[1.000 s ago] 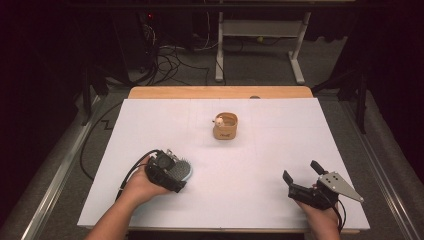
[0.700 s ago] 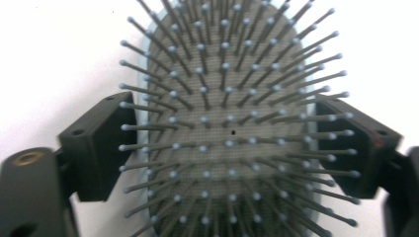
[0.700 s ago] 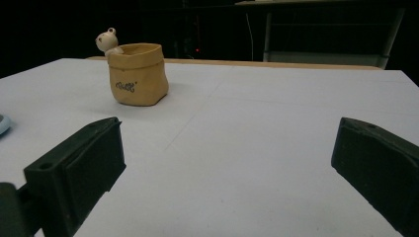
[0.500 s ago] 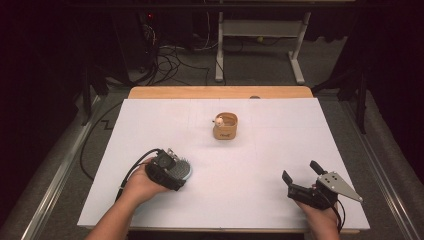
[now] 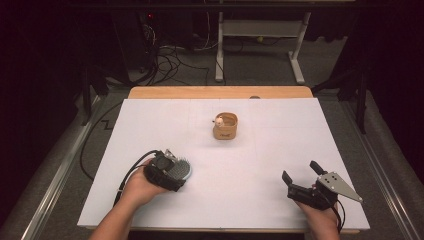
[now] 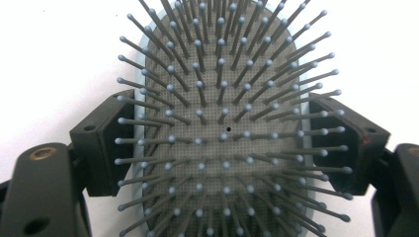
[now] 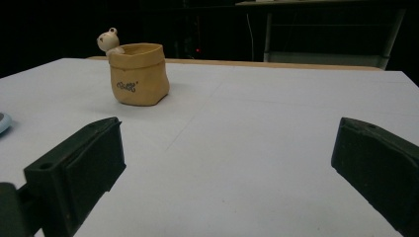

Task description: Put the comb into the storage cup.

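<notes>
A light-blue hairbrush [image 5: 183, 170] with grey ball-tipped bristles lies bristles-up at the near left of the white table. My left gripper [image 5: 175, 173] reaches over it. Its jaws have just been closing, and in the left gripper view the two black pads [image 6: 106, 148] press on either side of the hairbrush head [image 6: 222, 98]. My right gripper [image 5: 300, 171] rests at the near right, open, with nothing but bare table between its jaws [image 7: 227, 163]. A tan sack-shaped pot [image 5: 226, 126] with a small bear figure on its rim stands mid-table, well beyond both grippers, and also appears as the pot [image 7: 138, 74] ahead and to the left.
White sheet [image 5: 280, 125] covers the table, with a wooden edge [image 5: 220, 92] along the far side. Beyond it are a dark floor, cables [image 5: 165, 60] and a white stand [image 5: 260, 35]. Open surface lies between the grippers and around the pot.
</notes>
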Motion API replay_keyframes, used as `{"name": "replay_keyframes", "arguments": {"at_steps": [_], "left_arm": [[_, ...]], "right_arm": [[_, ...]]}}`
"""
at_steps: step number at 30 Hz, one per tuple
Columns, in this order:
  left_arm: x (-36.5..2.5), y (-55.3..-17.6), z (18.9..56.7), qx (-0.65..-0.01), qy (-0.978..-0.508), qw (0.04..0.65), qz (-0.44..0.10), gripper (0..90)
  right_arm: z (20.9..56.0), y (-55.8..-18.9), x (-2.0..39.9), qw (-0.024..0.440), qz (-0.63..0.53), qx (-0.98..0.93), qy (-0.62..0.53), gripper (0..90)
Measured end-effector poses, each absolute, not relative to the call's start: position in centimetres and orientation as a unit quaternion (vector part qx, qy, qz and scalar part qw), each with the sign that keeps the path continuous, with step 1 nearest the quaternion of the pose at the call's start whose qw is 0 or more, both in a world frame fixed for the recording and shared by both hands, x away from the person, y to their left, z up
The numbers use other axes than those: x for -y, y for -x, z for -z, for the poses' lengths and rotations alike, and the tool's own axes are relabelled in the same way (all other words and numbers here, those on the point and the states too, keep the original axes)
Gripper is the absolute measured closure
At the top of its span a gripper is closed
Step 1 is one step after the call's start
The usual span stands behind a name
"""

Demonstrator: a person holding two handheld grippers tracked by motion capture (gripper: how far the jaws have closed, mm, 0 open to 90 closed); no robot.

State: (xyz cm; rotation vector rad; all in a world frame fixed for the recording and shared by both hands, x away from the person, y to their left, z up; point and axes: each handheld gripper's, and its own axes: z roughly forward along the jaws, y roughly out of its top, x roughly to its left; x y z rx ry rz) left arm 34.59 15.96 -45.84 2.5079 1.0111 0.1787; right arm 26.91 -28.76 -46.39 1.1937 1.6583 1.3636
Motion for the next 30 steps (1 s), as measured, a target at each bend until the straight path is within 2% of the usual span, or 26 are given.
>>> {"name": "replay_keyframes", "arguments": {"at_steps": [5, 13, 22, 30], "left_arm": [[-16.1, -34.5, 45.9, -0.365, -0.901, 0.224, -0.067, 20.1], [-18.6, -34.0, 44.2, -0.386, -0.865, 0.310, -0.077, 20.2], [-18.6, -33.6, 44.0, -0.379, -0.854, 0.340, -0.103, 20.1], [-18.7, -33.5, 43.7, -0.379, -0.843, 0.367, -0.103, 20.1]], "right_arm": [[46.4, -26.9, 28.8, 0.338, -0.522, -0.635, -0.458, 0.6], [46.3, -26.8, 29.0, 0.338, -0.525, -0.627, -0.465, 0.6], [46.3, -26.7, 29.0, 0.339, -0.524, -0.627, -0.467, 0.6], [46.2, -26.7, 29.1, 0.342, -0.526, -0.626, -0.464, 0.6]]}}
